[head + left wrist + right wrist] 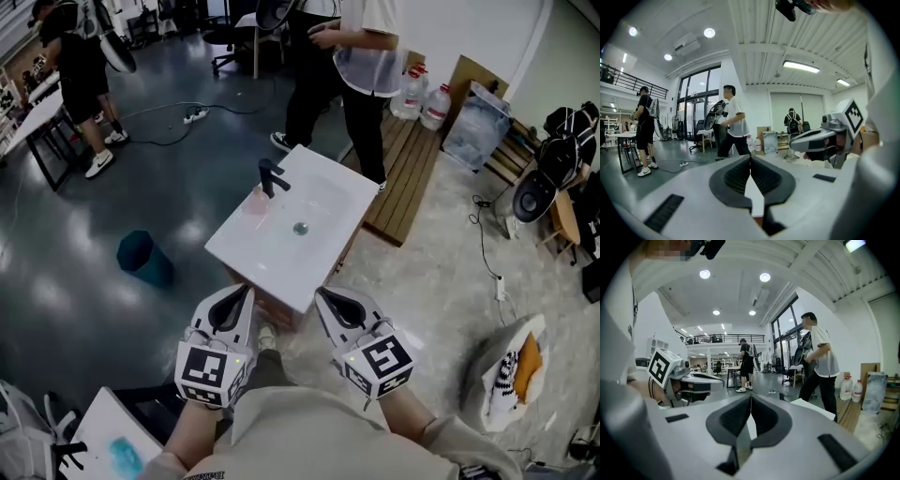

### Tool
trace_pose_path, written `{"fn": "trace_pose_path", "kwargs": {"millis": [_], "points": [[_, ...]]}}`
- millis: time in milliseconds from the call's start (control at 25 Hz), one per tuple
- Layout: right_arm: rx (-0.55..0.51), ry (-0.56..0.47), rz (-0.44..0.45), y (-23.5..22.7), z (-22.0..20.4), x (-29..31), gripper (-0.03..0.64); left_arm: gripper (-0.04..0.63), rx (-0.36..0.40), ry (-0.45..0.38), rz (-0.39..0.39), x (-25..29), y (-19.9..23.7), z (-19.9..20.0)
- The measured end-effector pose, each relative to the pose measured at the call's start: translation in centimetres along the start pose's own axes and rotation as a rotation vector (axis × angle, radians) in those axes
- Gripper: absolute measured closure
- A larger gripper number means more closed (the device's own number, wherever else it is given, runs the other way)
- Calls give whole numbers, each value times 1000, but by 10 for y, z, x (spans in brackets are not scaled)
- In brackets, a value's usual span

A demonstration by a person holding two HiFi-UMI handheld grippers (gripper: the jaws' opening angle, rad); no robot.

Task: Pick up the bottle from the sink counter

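Two tongs: your left gripper [246, 292] and right gripper [321, 294] both have their jaws pressed together, with nothing between them.
Where: you hold them side by side at the near edge of the sink counter [246, 255].
Bottle [255, 201]: small and pale pink, just beside the black faucet [272, 175], well apart from both tongs.
Hard to make out: its cap and label are blurred, and neither gripper view shows it.

Head view: steeply down, close over the sink [274, 264]. Gripper views: low, facing pretty much level across the room, both sharing the standing person [734, 119].
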State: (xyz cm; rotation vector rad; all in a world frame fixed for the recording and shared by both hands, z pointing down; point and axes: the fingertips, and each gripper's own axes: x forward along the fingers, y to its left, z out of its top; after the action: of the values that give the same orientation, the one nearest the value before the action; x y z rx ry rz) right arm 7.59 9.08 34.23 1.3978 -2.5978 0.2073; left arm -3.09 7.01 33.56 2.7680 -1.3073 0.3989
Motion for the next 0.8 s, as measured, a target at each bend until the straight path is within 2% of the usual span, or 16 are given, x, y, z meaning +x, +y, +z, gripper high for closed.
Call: {"fn": "trace_pose_path", "kwargs": {"millis": [440, 800], "points": [[-5, 17, -47, -41, 43, 127, 618, 588, -15, 21, -24, 68, 120, 13], [23, 26, -76, -65, 61, 223, 618, 588, -11, 40, -92, 128, 196, 18]]}}
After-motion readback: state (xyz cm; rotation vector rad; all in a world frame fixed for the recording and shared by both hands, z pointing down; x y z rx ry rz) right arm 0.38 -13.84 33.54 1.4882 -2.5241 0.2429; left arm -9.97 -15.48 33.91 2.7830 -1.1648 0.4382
